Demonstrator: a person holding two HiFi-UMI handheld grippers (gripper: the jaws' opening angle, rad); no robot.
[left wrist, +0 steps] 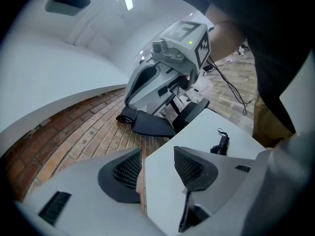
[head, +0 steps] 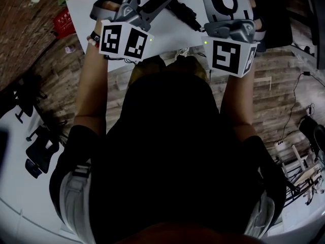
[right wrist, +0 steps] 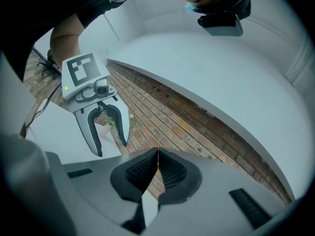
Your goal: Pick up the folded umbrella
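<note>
Left tongs [left wrist: 157, 152] released, nothing between them. Right tongs [right wrist: 157, 154] clenched, empty. Folded umbrella [left wrist: 220, 144] lies on white tabletop [left wrist: 197, 132], beyond left tongs. Red pack [head: 64, 22] on floor: print unreadable.

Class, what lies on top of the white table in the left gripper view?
A small black object with a loop strap lies on the white table. The left claw, open and empty, covers the table's near part, hiding anything there.

Black folded umbrella [left wrist: 220, 144], white table [left wrist: 205, 132], red-brown brick-patterned floor [left wrist: 88, 132].
</note>
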